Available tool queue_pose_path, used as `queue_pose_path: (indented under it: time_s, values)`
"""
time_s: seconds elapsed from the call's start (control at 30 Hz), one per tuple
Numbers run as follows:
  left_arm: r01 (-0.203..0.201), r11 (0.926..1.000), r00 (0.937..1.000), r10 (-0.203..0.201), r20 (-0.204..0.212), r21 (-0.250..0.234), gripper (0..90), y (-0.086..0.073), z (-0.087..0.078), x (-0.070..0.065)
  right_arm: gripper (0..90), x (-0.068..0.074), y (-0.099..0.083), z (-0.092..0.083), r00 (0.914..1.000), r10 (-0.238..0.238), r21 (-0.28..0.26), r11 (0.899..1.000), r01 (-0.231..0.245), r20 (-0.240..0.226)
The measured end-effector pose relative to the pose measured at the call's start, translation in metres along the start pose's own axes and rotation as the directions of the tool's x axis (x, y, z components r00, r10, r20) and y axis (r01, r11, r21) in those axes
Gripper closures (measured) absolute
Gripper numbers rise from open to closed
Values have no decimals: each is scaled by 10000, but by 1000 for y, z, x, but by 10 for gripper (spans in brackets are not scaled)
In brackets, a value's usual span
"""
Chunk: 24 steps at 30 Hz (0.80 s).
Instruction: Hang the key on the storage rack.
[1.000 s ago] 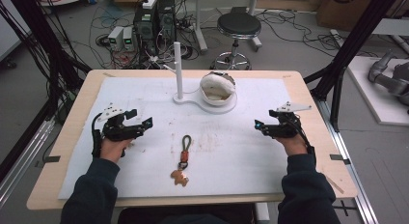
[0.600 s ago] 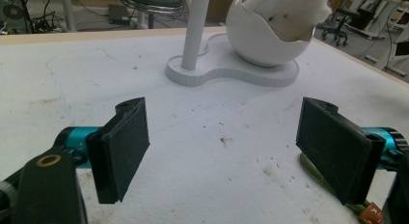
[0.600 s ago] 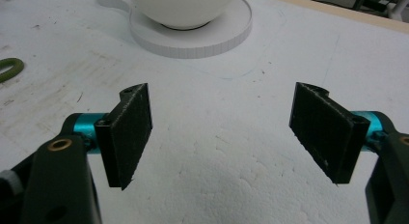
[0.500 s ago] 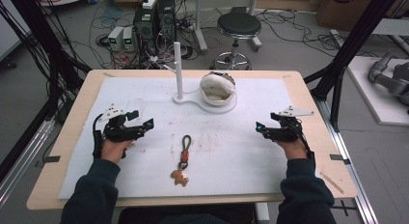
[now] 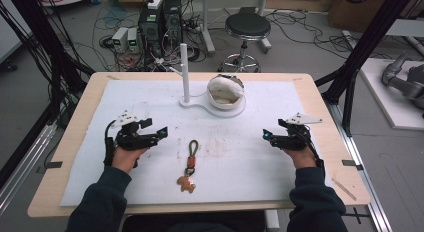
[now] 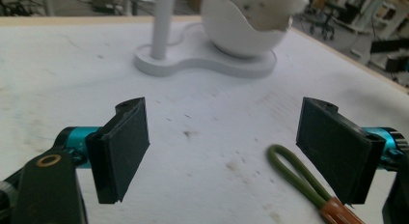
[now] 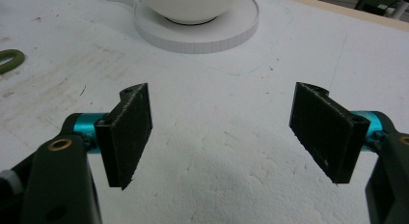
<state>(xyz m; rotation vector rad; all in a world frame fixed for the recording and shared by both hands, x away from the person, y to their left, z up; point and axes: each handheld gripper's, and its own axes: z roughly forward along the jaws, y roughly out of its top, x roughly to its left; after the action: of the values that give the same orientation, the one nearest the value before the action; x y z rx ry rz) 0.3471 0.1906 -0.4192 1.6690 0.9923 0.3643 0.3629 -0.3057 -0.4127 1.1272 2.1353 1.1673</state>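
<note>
Lying flat, keychain (image 5: 189, 164), green cord loop, orange collar, tan charm

A white stand (image 5: 200, 103) with an upright post (image 5: 184, 72) and a cracked white shell-like bowl (image 5: 226, 91) sits on the white mat (image 5: 310, 177) — behind the table, a black stool (image 5: 248, 28).

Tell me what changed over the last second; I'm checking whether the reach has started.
Only the right gripper moved, drifting slightly toward the person; its jaws stay open and empty. The left gripper stays put, open. The keychain and the white stand lie untouched as before.
</note>
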Motion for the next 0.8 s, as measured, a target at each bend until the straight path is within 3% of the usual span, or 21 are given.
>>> queue_pose_path:
  time_s: [0.13,0.37,0.43,0.53,0.67,0.73,0.8]
  values:
    - [-473,9944,9986,448,283,944,215,-4,15,-21,234,-2,-1,1,10000,82,24,10000,-82,-7]
    - [-689,9858,9965,607,571,1535,266,-14,31,-40,233,-3,-1,0,9998,177,-21,9998,-177,45]
    - [-599,9842,9966,494,666,1663,272,-17,35,-44,234,-2,-1,0,9999,160,38,9999,-160,37]
    - [-763,9741,9937,566,971,2129,322,-21,42,-54,235,-1,-1,1,9999,92,46,9999,-92,56]
    - [-1088,9551,9917,852,962,2754,389,-27,51,-67,236,-1,-1,1,10000,68,117,9999,-68,21]
    - [-1195,9322,9920,977,805,3416,413,-31,56,-70,236,-1,-2,1,10000,57,108,9999,-57,7]
    - [-1222,9322,9921,1056,670,3407,408,-31,56,-73,245,-1,-2,1,10000,20,101,9999,-21,26]
